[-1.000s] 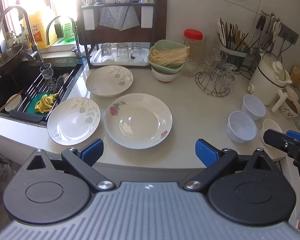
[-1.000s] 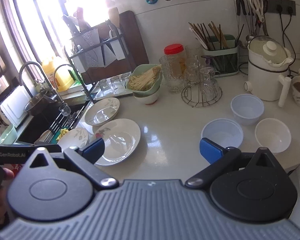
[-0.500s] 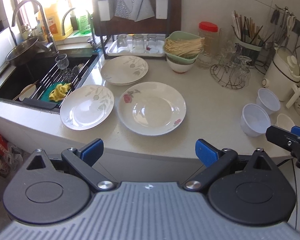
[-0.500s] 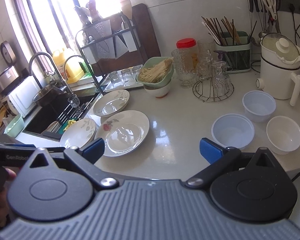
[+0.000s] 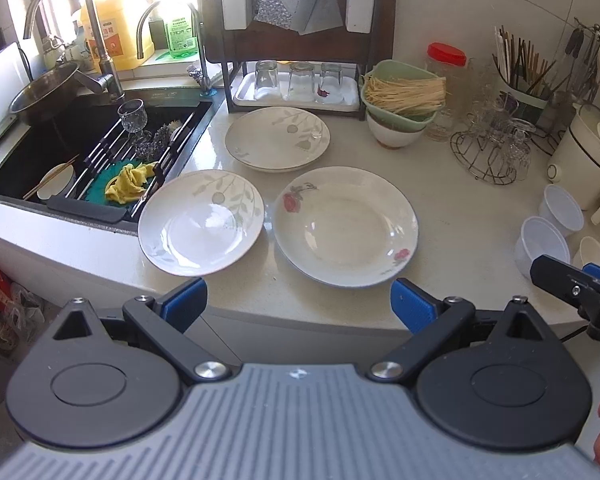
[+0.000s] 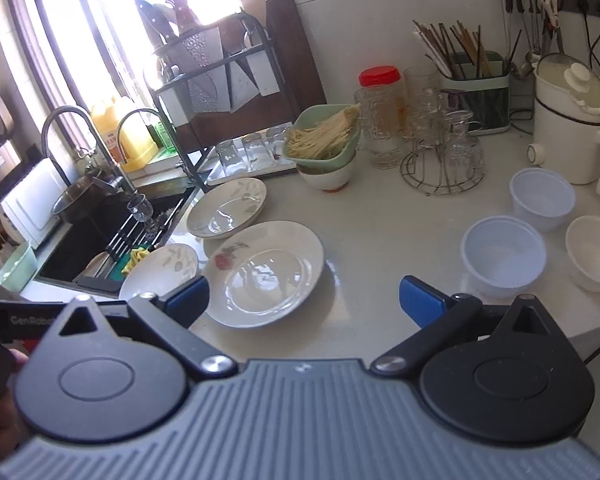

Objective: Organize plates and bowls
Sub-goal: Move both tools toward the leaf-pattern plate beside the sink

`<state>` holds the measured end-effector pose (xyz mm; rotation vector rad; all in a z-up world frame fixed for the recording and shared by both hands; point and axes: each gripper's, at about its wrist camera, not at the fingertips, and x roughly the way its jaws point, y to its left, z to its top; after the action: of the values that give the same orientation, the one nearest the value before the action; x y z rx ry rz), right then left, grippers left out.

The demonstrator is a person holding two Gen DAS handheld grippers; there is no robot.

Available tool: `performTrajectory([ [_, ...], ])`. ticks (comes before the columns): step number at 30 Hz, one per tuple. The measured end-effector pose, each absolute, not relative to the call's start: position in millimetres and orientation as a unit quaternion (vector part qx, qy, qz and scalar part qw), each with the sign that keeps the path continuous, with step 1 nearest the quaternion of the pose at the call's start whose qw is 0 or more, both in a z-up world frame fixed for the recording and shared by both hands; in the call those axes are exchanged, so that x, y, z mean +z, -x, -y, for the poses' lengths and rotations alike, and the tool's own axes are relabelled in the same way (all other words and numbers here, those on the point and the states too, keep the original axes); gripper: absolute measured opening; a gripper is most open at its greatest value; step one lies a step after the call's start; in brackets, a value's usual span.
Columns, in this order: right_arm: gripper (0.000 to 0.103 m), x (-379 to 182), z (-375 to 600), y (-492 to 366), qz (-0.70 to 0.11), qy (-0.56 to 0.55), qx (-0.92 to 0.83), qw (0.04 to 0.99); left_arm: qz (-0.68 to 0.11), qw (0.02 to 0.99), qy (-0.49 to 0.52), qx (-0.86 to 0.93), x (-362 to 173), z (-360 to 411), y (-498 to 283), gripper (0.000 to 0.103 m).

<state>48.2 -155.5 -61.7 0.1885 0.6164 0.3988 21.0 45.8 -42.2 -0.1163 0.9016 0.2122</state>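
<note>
Three white plates lie flat on the counter: a rose-patterned plate (image 5: 346,226) (image 6: 266,274), a leaf-patterned plate (image 5: 202,222) (image 6: 160,270) to its left by the sink, and another leaf-patterned plate (image 5: 278,138) (image 6: 228,208) behind them. Three small bowls stand at the right: two translucent plastic bowls (image 6: 502,254) (image 6: 542,198) and a white bowl (image 6: 594,254). My left gripper (image 5: 298,306) is open, held off the counter's front edge before the plates. My right gripper (image 6: 304,298) is open too, over the front edge between the rose plate and the bowls.
A sink (image 5: 80,152) with a rack, a yellow cloth and a glass is at the left. At the back stand a dish rack (image 5: 296,84) with glasses, a green bowl of noodles (image 5: 400,98), a wire glass stand (image 5: 488,152), a chopstick holder (image 6: 476,88) and a white kettle (image 6: 572,132).
Both grippers have drawn back from the counter and shifted left, so the plates sit more central in the left view. Both stay open. Nothing on the counter has moved.
</note>
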Motion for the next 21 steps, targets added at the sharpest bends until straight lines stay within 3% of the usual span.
performTrajectory([
  [21,0.103,-76.6,-1.6,-93.6,-0.341,-0.098,0.201,0.913,-0.453,0.887,0.075,0.048,-81.4,-228.3,-109.2,0.1],
])
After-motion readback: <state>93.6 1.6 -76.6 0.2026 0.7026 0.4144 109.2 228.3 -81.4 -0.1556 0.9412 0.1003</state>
